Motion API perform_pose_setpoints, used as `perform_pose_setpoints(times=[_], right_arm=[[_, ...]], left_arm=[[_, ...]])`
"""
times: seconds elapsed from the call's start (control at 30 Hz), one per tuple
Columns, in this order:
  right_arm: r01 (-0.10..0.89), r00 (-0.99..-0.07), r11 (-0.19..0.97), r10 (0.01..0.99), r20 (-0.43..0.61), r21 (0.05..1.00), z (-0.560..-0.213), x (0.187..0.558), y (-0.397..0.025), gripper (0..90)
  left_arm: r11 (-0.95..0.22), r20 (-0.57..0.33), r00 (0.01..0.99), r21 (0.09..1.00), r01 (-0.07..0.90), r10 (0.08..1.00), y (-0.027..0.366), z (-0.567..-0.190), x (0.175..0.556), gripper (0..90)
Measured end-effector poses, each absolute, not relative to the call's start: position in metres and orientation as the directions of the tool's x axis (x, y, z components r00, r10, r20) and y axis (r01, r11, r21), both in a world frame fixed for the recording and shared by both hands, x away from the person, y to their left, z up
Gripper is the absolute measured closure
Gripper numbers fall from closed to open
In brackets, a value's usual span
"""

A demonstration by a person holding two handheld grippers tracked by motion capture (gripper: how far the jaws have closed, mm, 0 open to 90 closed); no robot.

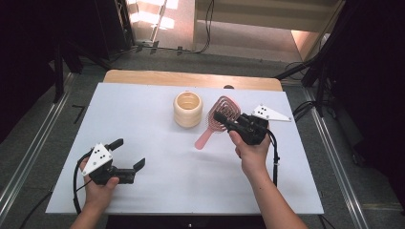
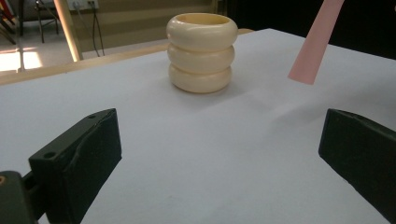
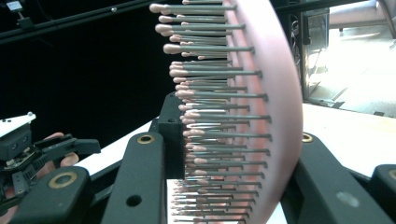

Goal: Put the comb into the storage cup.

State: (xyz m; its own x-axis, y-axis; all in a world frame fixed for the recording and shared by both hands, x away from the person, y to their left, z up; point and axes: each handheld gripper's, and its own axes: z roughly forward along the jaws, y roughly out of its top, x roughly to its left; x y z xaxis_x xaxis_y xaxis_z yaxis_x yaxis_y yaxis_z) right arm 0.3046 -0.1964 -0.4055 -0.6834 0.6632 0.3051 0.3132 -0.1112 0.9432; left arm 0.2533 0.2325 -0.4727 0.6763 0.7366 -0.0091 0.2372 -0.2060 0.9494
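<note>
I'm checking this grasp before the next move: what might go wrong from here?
1. The right gripper clamps the pink hairbrush by its head, across the bristles; it may slip or bend them.
2. The long handle hangs free near the cream ringed cup and might knock it when swung.

Matt pink plastic hairbrush (image 1: 220,116), probably metal bristles; glossy cream holder (image 1: 187,109)

High view: overhead, facing forward, whole table (image 1: 157,191). Left gripper view: low, faces cream holder (image 2: 201,51) (shared with high view). Right gripper view: close against pink brush (image 3: 243,112).
</note>
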Motion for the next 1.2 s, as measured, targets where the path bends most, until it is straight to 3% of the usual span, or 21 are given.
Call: perform_pose_setpoints(times=[1.2], right_arm=[[0.274, -0.668, -0.126, 0.689, 0.283, 0.953, -0.385, 0.325, -0.204, 62.5]], left_arm=[[-0.154, -0.030, 0.600, 0.955, 0.252, 0.799, 0.284, -0.475, 0.251, 0.0]])
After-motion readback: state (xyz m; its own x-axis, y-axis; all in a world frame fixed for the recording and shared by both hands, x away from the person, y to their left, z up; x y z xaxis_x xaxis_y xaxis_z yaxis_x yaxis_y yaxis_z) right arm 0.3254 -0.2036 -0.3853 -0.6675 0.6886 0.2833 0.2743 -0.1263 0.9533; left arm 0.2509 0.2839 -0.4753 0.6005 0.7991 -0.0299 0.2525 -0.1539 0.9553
